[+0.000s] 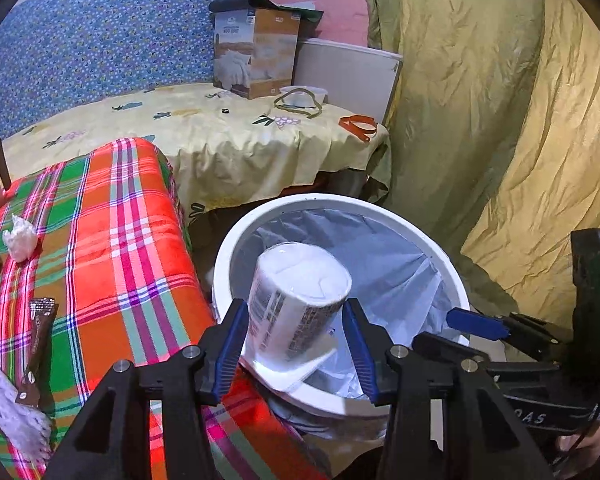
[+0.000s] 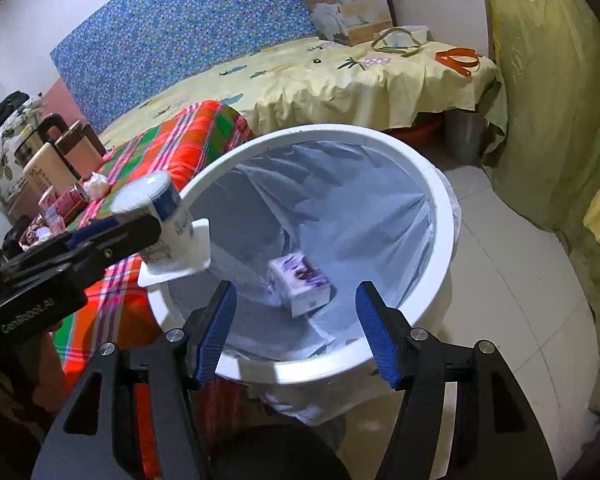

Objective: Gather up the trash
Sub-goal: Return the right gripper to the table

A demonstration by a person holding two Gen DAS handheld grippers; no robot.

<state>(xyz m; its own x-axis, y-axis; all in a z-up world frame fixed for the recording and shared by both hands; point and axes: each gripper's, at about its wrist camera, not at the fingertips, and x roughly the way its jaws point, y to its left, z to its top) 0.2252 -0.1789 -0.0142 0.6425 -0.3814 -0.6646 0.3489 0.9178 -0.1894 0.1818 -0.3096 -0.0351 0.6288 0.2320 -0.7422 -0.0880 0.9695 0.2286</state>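
Sachet: brown stick packet lying on the plaid cloth at the far left of the left wrist view, beside a white knitted fabric.
Crumpled tissue: white wad on the same cloth, further back, near a red package at the frame edge.
Bench: covered with an orange, green and pink plaid cloth; its end stands just beside the bin.
Left claw: blue pads spread wide on either side of the cup; a gap shows at the right pad, and contact at the left pad cannot be told.
Cup: white printed container with a square flange at one end, tilted, over the near-left rim of the bin; blurred.
Bin: round, white rim, lined with a pale blue-grey bag, on the tiled floor.
Small carton: white and purple box inside the bag, blurred, seen between the right claw's fingers.
Right claw: jaws wide apart, nothing pressed between them, over the bin's near rim.
Bed: yellow printed sheet, behind the bin, carrying a cardboard box and an orange strap.
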